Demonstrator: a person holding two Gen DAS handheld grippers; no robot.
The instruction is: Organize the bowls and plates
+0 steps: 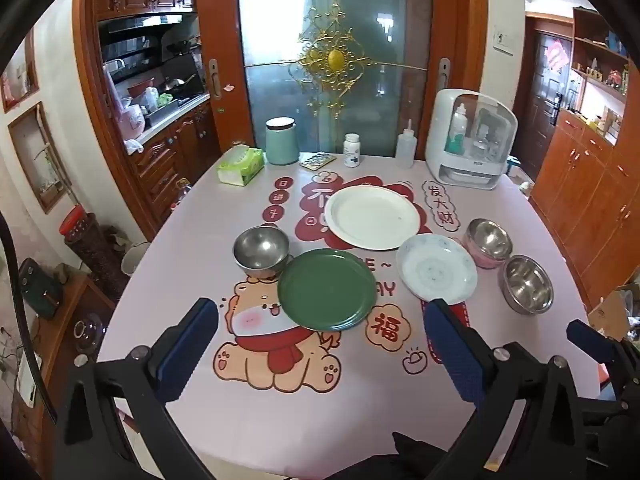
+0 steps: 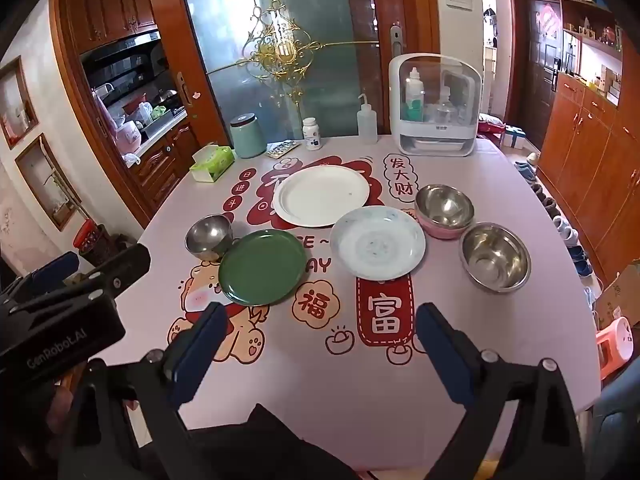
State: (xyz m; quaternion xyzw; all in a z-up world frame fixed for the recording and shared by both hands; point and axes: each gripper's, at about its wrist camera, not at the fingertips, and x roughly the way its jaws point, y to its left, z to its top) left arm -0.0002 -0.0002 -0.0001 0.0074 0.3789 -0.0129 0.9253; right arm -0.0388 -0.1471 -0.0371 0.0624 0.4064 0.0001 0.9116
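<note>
Left wrist view shows you have not begun sorting: your left gripper [image 1: 320, 336] hangs over the near part of the table [image 1: 280, 420] with its jaws wide apart and nothing between them. Ahead lie the green plate [image 1: 327, 289], its rim just beside the steel bowl [image 1: 261, 249], the large white plate [image 1: 372, 217] behind it, and the pale speckled plate [image 1: 437, 268] to the right; nothing is stacked apart from a steel bowl nested in the pink bowl [image 1: 486, 260], with a loose steel bowl [image 1: 528, 284] close by. Right wrist view tells you the same from further right: your right gripper [image 2: 320, 336] also stands with jaws apart and empty, above the printed pink cloth [image 2: 320, 380]. By my reading, every plate and bowl is left to gather. Along the far edge stand a tissue pack [image 2: 212, 163], a mint canister [image 2: 248, 135] and a white bottle cabinet [image 2: 435, 106], before a glass sliding door [image 2: 280, 48] and wooden cupboards.
</note>
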